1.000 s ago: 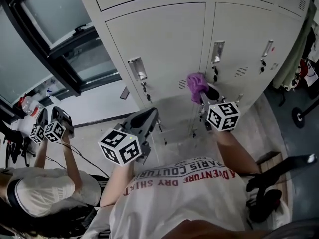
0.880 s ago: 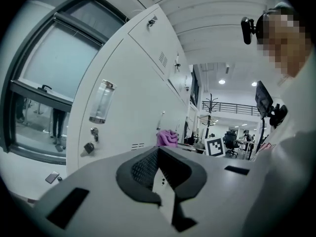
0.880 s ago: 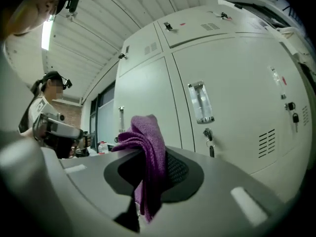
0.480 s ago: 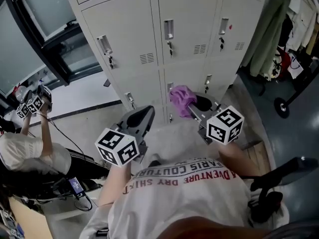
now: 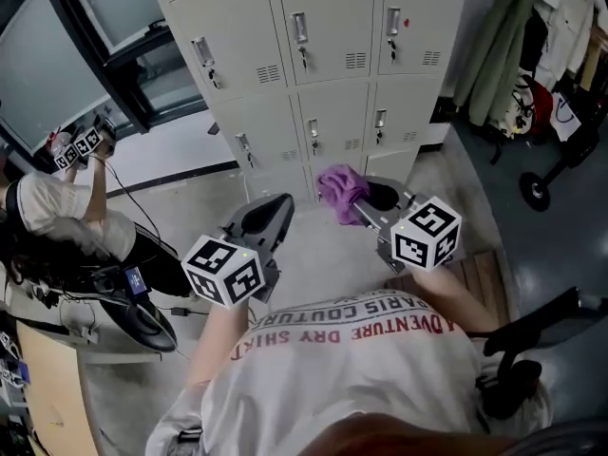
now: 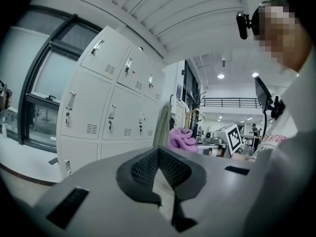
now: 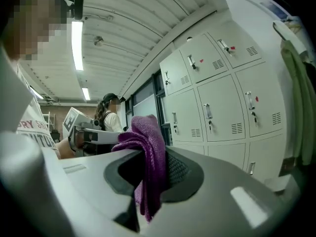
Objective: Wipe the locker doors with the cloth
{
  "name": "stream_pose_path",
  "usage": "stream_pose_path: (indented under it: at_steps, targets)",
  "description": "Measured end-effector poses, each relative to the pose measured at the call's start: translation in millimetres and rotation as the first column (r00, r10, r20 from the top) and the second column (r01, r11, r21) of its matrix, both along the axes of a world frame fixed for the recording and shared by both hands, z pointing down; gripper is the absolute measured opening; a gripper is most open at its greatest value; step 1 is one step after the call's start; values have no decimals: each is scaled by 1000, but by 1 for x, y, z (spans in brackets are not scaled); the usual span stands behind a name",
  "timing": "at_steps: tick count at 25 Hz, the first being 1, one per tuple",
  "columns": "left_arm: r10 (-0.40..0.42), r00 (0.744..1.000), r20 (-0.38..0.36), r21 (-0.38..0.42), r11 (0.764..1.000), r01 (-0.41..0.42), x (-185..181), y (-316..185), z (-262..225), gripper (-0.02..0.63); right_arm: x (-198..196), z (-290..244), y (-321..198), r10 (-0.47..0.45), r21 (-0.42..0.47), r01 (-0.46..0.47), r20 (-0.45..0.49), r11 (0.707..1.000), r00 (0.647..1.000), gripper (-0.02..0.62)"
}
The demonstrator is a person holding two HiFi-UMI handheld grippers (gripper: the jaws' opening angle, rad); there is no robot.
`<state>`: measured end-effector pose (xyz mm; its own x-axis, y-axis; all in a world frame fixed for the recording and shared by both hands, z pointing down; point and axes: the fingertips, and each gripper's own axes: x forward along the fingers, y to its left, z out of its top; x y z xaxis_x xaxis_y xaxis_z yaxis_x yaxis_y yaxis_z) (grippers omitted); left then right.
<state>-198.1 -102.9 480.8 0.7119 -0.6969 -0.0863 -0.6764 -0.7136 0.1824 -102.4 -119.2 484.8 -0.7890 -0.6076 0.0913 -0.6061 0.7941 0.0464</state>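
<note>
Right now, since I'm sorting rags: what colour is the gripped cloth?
Purple cloth; clearest in right gripper view.

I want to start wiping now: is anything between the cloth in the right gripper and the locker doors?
Nothing visible does. The purple cloth, clamped in the right gripper, faces the locker doors across open floor; the left gripper, shut and empty, sits off to its side.

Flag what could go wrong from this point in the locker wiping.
The cloth is pinched by only a narrow part in the right gripper, so it might slip out under pressure. Handles jut from the lockers and could snag it. Another person works close on the left; a sideways step may bump them.
</note>
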Motion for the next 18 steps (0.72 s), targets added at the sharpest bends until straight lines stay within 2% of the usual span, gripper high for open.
stream_pose_path:
  at_steps: [7,12,18]
  targets:
    - [27,999,19,-1,1000,-27,16,79,7,0,18,10,91,33,1,-33,-1,999,999,57]
    - [68,997,44,0,998,-68,12,163,26,0,4,29,171,40,-12,-40,-4,999,999,57]
    - [70,997,42,-3,998,-70,0,253,35,0,-9,29,257,45,-20,-45,3,999,999,57]
